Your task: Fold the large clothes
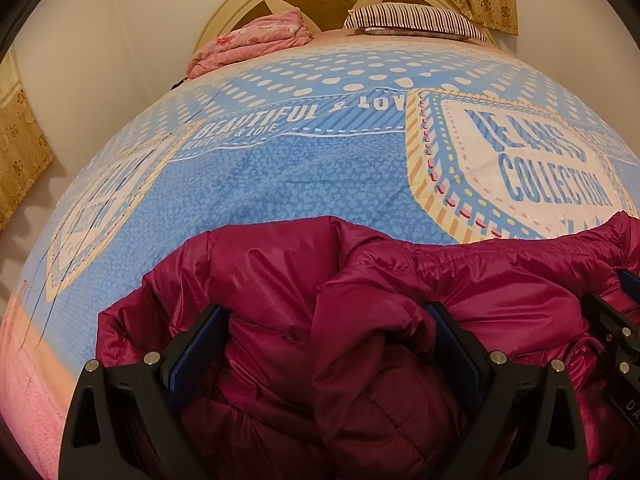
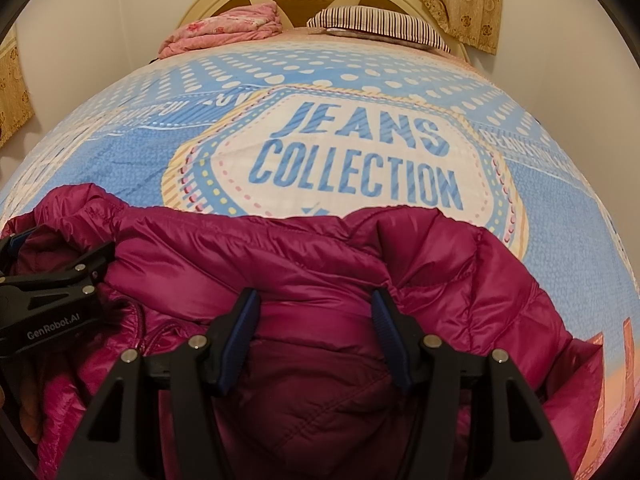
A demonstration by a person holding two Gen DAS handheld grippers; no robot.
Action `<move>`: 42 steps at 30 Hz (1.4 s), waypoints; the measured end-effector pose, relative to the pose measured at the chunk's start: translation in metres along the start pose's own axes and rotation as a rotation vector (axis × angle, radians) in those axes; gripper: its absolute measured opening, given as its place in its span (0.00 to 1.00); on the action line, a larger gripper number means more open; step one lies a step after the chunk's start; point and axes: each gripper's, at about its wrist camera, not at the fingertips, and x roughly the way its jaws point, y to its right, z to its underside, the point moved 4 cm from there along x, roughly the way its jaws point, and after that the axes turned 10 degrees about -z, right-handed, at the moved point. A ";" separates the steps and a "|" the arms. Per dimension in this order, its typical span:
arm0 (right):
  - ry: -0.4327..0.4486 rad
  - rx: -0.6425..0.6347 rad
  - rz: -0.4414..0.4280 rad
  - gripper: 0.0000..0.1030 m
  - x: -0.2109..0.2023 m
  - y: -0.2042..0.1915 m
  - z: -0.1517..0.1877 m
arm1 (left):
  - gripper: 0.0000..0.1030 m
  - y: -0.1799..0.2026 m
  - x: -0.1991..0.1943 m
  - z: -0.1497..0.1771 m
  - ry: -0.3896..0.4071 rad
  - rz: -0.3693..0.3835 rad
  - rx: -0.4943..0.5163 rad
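Both the left gripper (image 1: 326,320) and right gripper (image 2: 316,308), jaws spread over the crumpled magenta down jacket (image 2: 320,256) on the bed (image 2: 120,168), look poised to grasp before spreading it flat.

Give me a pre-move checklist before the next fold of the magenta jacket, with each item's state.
1. Jacket lies on the bed cover: ok.
2. Left gripper jaws open, fabric bunched between them: ok.
3. Right gripper jaws open over the jacket: ok.
4. Firm grip on fabric by either gripper: not ok, neither is shut.
5. Jacket spread flat: not ok, it is crumpled.
6. Space beyond the jacket before the pillow and pink blanket: ok.
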 end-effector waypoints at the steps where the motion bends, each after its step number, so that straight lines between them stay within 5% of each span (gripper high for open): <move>1: -0.003 -0.002 -0.001 0.59 0.000 0.000 0.000 | 0.96 0.000 0.000 0.000 0.000 0.000 0.000; 20: -0.023 -0.034 0.018 0.61 0.000 -0.003 -0.004 | 0.96 -0.002 -0.001 -0.005 -0.010 0.004 0.009; 24: 0.011 -0.038 0.034 0.84 -0.033 0.000 -0.006 | 0.96 -0.027 -0.042 -0.011 0.039 0.026 0.009; 26: 0.042 -0.051 0.040 0.86 -0.063 0.005 0.000 | 0.96 -0.046 -0.069 -0.006 0.080 0.031 0.004; 30: 0.022 -0.017 -0.021 0.86 -0.109 0.018 0.039 | 0.96 -0.093 -0.116 0.041 0.091 0.018 0.007; 38: -0.042 0.043 -0.051 0.86 -0.202 0.027 0.184 | 0.96 -0.163 -0.185 0.213 0.031 -0.016 0.021; 42: -0.033 0.082 -0.038 0.86 -0.239 0.028 0.240 | 0.96 -0.178 -0.207 0.273 0.008 -0.012 -0.001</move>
